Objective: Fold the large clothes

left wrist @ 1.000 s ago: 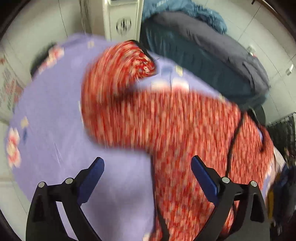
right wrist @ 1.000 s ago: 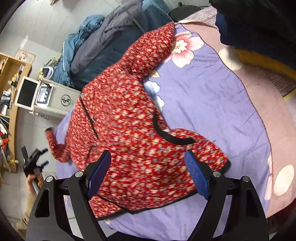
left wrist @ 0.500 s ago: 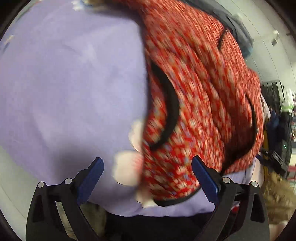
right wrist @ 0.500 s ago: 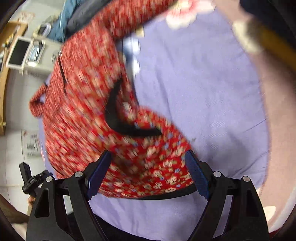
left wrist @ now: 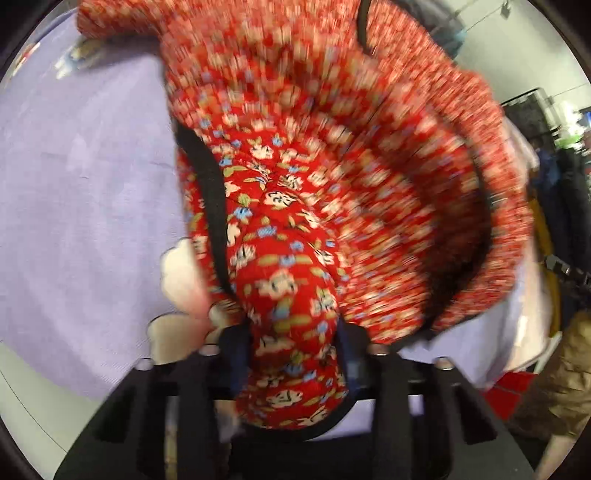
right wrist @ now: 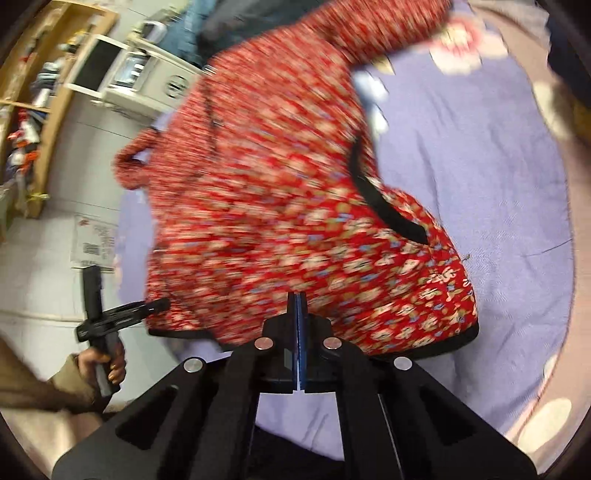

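1. Left tongs (left wrist: 291, 354): clamped on a thick fold of the red floral jacket (left wrist: 332, 184), right at its black-trimmed bottom edge. Padded cloth bulges between the blue pads (left wrist: 236, 354).
2. Right tongs (right wrist: 297, 325): pads pressed flat together, tips at the jacket's (right wrist: 280, 192) near hem. Looks like the hem is pinched, but I can't see cloth between the pads, so I can't confirm the grip.
3. Jacket lies spread on the purple sheet (right wrist: 480, 177). One sleeve runs away from the right tongs toward the pink flower print (right wrist: 461, 55); the other sleeve hangs over the sheet's edge on the shelf side.
4. Black-trimmed pocket opening (right wrist: 388, 210) sits on the jacket just beyond the right tongs.
5. In the right wrist view I see the person's left hand (right wrist: 105, 363) on the other tool's handle, beside the jacket's hem corner.
6. Beyond the jacket: a white appliance (right wrist: 147, 70), a wooden shelf (right wrist: 48, 92) and a pile of dark coats (right wrist: 229, 14).
7. Both views motion-blurred away from the tongs; fine detail on the far jacket unreadable.
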### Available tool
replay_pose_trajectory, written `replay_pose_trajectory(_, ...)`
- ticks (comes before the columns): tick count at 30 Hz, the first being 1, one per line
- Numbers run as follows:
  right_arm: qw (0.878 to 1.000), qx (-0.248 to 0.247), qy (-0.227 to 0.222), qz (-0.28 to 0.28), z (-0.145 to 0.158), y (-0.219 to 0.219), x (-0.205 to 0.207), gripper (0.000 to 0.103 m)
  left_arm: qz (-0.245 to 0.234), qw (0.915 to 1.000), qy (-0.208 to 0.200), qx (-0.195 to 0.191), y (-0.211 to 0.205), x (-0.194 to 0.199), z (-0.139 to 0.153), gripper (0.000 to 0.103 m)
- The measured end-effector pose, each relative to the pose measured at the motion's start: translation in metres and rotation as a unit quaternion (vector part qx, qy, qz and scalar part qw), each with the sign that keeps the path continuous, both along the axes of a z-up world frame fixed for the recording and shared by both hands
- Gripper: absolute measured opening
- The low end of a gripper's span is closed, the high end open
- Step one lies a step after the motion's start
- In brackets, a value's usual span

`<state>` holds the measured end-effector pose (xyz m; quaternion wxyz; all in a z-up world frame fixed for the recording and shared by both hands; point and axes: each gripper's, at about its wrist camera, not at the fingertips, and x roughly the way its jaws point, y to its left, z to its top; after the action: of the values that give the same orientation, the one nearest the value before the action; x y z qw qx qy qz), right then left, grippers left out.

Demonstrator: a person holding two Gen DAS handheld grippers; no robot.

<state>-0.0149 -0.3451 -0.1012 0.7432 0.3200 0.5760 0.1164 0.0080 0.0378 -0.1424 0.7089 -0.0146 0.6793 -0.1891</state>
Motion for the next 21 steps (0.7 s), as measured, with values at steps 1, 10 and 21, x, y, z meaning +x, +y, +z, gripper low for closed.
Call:
replay_pose_trajectory(1, 1.0, 0.009, -0.017, -0.003, 0.016, -0.002, -0.007, 0.001, -0.001, 0.9999, -0.01, -0.001, 0.005, 0.0, 0.014, 0.03)
replay_pose_trajectory(10, 0.99, -0.13, 0.04, -0.041, 0.001, -0.038, -0.027, 0.089, 0.069, 0.9974, -0.001, -0.021, 0.079, 0.009, 0.06, 0.027)
replay_pose_trajectory(21, 0.987, -0.111, 0.115, 0.004, -0.082, -0.02, 0.0, 0.017, 0.062, 0.9977, 0.019, 0.017, 0.059, 0.003, 0.03, 0.027)
